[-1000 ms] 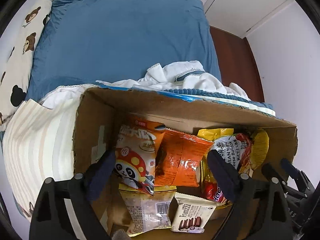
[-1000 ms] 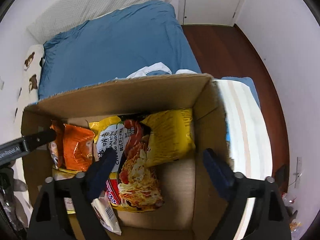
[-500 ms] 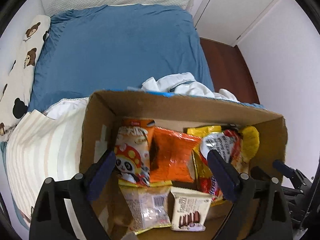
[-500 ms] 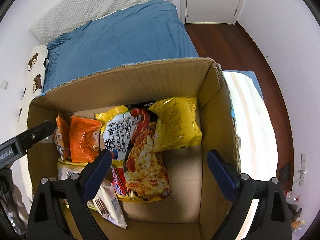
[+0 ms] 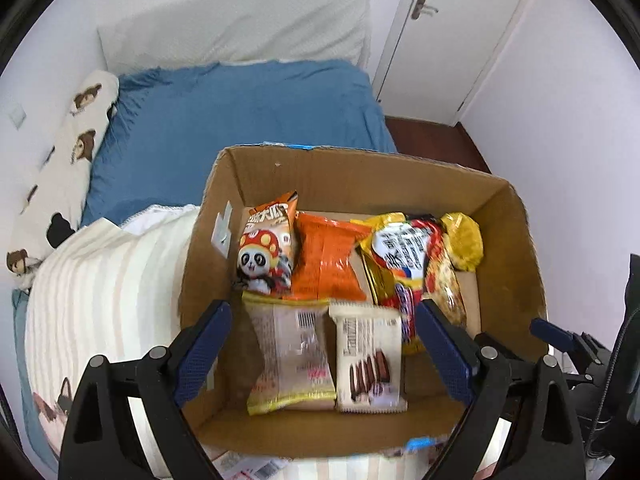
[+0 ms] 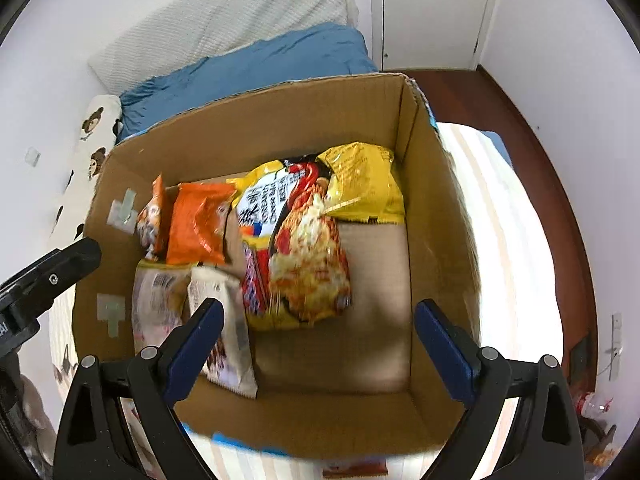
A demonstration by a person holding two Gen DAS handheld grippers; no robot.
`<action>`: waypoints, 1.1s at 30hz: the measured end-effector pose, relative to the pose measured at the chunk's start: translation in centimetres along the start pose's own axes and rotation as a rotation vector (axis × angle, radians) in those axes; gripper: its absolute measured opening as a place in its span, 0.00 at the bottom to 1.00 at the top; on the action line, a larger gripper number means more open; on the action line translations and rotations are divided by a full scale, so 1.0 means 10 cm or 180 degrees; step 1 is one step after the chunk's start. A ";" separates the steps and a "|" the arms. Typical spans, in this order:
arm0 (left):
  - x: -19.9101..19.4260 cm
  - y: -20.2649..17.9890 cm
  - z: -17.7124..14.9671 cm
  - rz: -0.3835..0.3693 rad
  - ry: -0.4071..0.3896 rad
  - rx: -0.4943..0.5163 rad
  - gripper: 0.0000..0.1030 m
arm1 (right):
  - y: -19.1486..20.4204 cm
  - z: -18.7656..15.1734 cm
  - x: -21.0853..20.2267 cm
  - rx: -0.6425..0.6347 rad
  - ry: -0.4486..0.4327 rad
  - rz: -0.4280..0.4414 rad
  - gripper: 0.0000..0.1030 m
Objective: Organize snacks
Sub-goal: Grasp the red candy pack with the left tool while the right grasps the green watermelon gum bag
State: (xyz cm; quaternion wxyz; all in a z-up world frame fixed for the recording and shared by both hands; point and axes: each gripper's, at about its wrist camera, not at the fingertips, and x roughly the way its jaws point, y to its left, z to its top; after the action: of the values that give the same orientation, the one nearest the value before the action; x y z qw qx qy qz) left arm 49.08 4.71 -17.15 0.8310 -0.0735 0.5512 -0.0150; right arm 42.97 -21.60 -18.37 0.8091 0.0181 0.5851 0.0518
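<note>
An open cardboard box (image 5: 360,168) (image 6: 256,128) sits on a bed and holds several snack packs. Inside lie a panda pack (image 5: 266,244), an orange pack (image 5: 326,256) (image 6: 198,224), a red and yellow noodle pack (image 5: 412,256) (image 6: 304,248), a plain yellow pack (image 6: 364,184), a clear-fronted pack (image 5: 290,356) and a white chocolate-wafer pack (image 5: 368,360). My left gripper (image 5: 322,350) hovers open above the box's near side with nothing between its fingers. My right gripper (image 6: 318,346) hangs open over the box's bare floor, holding nothing.
A striped cream blanket (image 5: 100,300) lies under and beside the box. Beyond it are a blue duvet (image 5: 240,108), a bear-print pillow (image 5: 68,152), a white door (image 5: 448,28) and dark wood floor (image 6: 500,96). The other gripper's black arm (image 6: 44,276) shows at the left.
Both grippers have drawn up and back from the box, so more of the box and room shows. The packs lie where they were. The right jaws stand slightly wider.
</note>
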 end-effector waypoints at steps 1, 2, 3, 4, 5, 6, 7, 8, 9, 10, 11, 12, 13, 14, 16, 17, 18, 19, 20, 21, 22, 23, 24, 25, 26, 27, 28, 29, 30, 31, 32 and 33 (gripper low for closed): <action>-0.08 -0.01 -0.08 0.0017 -0.0071 0.0014 0.91 | 0.01 -0.07 -0.06 -0.0003 -0.0050 -0.0011 0.95; -0.13 -0.02 -0.14 0.0018 -0.0119 0.0029 0.91 | 0.03 -0.16 -0.12 -0.0014 -0.0110 -0.0016 0.95; -0.21 -0.03 -0.23 0.0040 -0.0172 0.0050 0.91 | 0.06 -0.25 -0.19 -0.0047 -0.0171 -0.0028 0.95; -0.26 -0.03 -0.29 0.0061 -0.0195 0.0055 0.91 | 0.07 -0.30 -0.24 -0.0072 -0.0215 -0.0048 0.95; -0.30 -0.03 -0.35 0.0062 -0.0213 0.0054 0.91 | 0.09 -0.37 -0.31 -0.0101 -0.0266 -0.0058 0.95; -0.37 -0.02 -0.44 0.0061 -0.0238 0.0042 0.91 | 0.11 -0.43 -0.37 -0.0127 -0.0312 -0.0062 0.95; -0.41 -0.02 -0.49 0.0064 -0.0255 0.0027 0.91 | 0.11 -0.49 -0.45 -0.0141 -0.0358 -0.0073 0.95; -0.46 -0.02 -0.55 0.0056 -0.0275 0.0022 0.91 | 0.12 -0.56 -0.53 -0.0148 -0.0418 -0.0074 0.95; -0.53 -0.02 -0.63 0.0059 -0.0307 0.0025 0.91 | 0.12 -0.60 -0.61 -0.0160 -0.0466 -0.0069 0.95; -0.58 -0.02 -0.68 0.0072 -0.0322 0.0028 0.91 | 0.13 -0.64 -0.70 -0.0178 -0.0521 -0.0083 0.95; -0.62 -0.02 -0.73 0.0067 -0.0334 0.0032 0.91 | 0.13 -0.71 -0.79 -0.0193 -0.0595 -0.0101 0.95; -0.68 -0.02 -0.80 0.0067 -0.0351 0.0033 0.91 | 0.12 -0.77 -0.88 -0.0204 -0.0654 -0.0110 0.95; -0.71 0.00 -0.86 0.0075 -0.0362 0.0027 0.91 | 0.13 -0.82 -0.95 -0.0208 -0.0692 -0.0104 0.95; -0.77 0.00 -0.92 0.0074 -0.0378 0.0022 0.91 | 0.13 -0.87 -1.01 -0.0213 -0.0714 -0.0096 0.95; -0.87 0.01 -1.03 0.0092 -0.0411 0.0010 0.91 | 0.14 -0.97 -1.12 -0.0212 -0.0741 -0.0050 0.95; -0.91 0.01 -1.07 0.0098 -0.0422 0.0015 0.91 | 0.15 -1.03 -1.18 -0.0223 -0.0757 -0.0042 0.95; -0.97 0.01 -1.13 0.0108 -0.0436 0.0011 0.91 | 0.17 -1.09 -1.23 -0.0231 -0.0775 -0.0026 0.95; -1.02 0.02 -1.16 0.0114 -0.0452 0.0005 0.91 | 0.17 -1.13 -1.28 -0.0233 -0.0784 -0.0001 0.95; -1.06 0.03 -1.20 0.0111 -0.0469 -0.0001 0.91 | 0.18 -1.20 -1.32 -0.0237 -0.0786 0.0026 0.95; -1.12 0.03 -1.25 0.0109 -0.0482 -0.0012 0.91 | 0.18 -1.26 -1.35 -0.0229 -0.0788 0.0048 0.95; -1.15 0.04 -1.29 0.0113 -0.0484 -0.0023 0.91 | 0.19 -1.31 -1.38 -0.0225 -0.0785 0.0075 0.95; -1.19 0.05 -1.33 0.0100 -0.0481 -0.0037 0.91 | 0.19 -1.37 -1.40 -0.0216 -0.0762 0.0104 0.95; -1.20 0.06 -1.36 0.0097 -0.0476 -0.0043 0.91 | 0.19 -1.43 -1.40 -0.0205 -0.0732 0.0124 0.95; -1.22 0.08 -1.42 0.0117 -0.0457 -0.0055 0.91 | 0.19 -1.51 -1.40 -0.0191 -0.0687 0.0152 0.95; -1.23 0.10 -1.48 0.0129 -0.0430 -0.0070 0.91 | 0.19 -1.58 -1.37 -0.0180 -0.0628 0.0167 0.95; -1.22 0.13 -1.56 0.0130 -0.0372 -0.0091 0.91 | 0.19 -1.66 -1.33 -0.0175 -0.0553 0.0182 0.95; -1.20 0.16 -1.62 0.0143 -0.0322 -0.0102 0.91 | 0.19 -1.71 -1.29 -0.0168 -0.0493 0.0201 0.95; -1.17 0.18 -1.70 0.0163 -0.0262 -0.0106 0.91 | 0.18 -1.81 -1.22 -0.0149 -0.0397 0.0226 0.95; -1.12 0.21 -1.83 0.0189 -0.0153 -0.0106 0.91 | 0.18 -1.90 -1.12 -0.0147 -0.0272 0.0242 0.95; -1.07 0.24 -1.92 0.0213 -0.0076 -0.0106 0.91 | 0.18 -2.01 -1.04 -0.0139 -0.0154 0.0256 0.95; -1.02 0.27 -2.03 0.0249 0.0008 -0.0104 0.91 | 0.17 -2.11 -0.94 -0.0121 -0.0032 0.0277 0.95; -0.92 0.31 -2.19 0.0285 0.0159 -0.0092 0.91 | 0.17 -2.22 -0.84 -0.0123 0.0093 0.0279 0.95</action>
State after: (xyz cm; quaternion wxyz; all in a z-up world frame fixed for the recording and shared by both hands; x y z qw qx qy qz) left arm 25.22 6.44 -17.52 0.8156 -0.0603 0.5747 0.0284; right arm 19.19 -21.51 -17.24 0.7976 0.0274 0.5944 0.0987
